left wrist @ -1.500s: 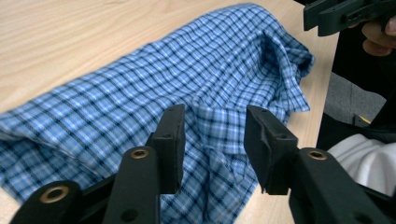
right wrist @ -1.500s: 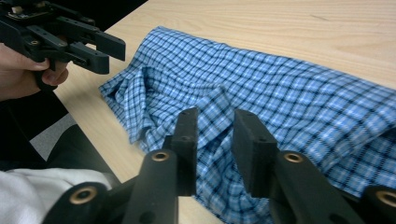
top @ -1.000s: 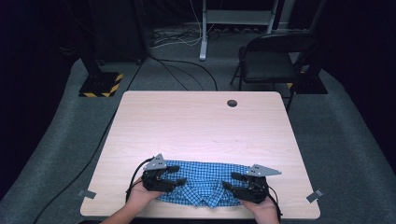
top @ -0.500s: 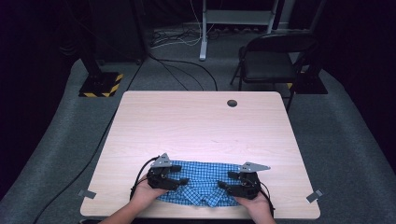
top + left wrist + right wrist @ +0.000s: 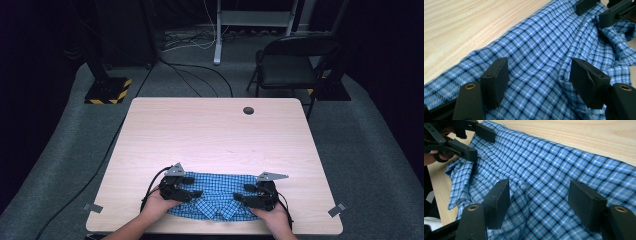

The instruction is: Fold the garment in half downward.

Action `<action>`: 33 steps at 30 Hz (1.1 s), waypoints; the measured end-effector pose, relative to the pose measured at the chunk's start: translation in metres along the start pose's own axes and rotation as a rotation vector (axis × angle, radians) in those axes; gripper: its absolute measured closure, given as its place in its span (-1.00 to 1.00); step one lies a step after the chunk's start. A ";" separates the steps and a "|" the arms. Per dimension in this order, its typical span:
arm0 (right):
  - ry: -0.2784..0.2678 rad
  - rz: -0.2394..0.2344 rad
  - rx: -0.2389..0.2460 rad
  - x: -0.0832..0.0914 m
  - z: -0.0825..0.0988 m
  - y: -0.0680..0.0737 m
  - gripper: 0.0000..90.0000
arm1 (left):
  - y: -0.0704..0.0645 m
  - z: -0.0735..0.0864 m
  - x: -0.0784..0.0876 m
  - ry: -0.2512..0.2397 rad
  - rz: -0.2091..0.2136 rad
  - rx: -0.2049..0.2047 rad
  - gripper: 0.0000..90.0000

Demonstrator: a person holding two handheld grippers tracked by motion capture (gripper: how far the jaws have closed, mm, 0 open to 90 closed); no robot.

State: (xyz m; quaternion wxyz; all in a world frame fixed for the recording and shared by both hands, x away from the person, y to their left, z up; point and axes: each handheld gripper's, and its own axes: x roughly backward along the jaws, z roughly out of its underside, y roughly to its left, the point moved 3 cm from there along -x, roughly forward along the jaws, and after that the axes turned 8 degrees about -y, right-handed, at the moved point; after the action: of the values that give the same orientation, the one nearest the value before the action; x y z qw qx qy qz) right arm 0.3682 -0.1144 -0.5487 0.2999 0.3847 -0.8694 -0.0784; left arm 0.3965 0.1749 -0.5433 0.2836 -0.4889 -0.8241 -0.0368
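Standing apart over the cloth, both pairs of jaws have just been opening, pads clear of the fabric. The left gripper [image 5: 186, 187] and right gripper [image 5: 246, 196] are hovering over the checked blue shirt [image 5: 216, 196], lying folded at the counter [image 5: 215, 135] near edge. It is looking light, limp, easily bunching; pinching a folded edge is seeming best.

dark lab: hazard-striped stand base [image 5: 107, 90], floor cables [image 5: 190, 42].
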 end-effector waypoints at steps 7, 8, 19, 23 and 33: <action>0.016 -0.002 0.000 -0.006 -0.008 -0.008 -0.26 | 0.007 -0.003 -0.003 -0.001 -0.002 0.025 -0.30; 0.016 -0.003 -0.001 -0.007 -0.010 -0.009 -0.25 | 0.008 -0.004 -0.004 -0.002 -0.007 0.026 -0.30; 0.025 -0.008 -0.002 -0.025 -0.030 -0.027 -0.24 | 0.032 -0.015 -0.011 -0.012 -0.050 0.050 -0.29; 0.021 -0.008 0.006 -0.034 -0.038 -0.034 -0.23 | 0.043 -0.018 -0.013 -0.024 -0.062 0.072 -0.28; -0.006 0.002 0.012 -0.050 -0.052 -0.048 -0.22 | 0.064 -0.023 -0.017 -0.042 -0.071 0.092 -0.26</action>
State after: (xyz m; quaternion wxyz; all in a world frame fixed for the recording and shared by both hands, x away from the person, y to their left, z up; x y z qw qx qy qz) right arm 0.4546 -0.1065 -0.5473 0.2950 0.3853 -0.8712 -0.0739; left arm 0.4651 0.1871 -0.5463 0.2870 -0.4465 -0.8475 0.0016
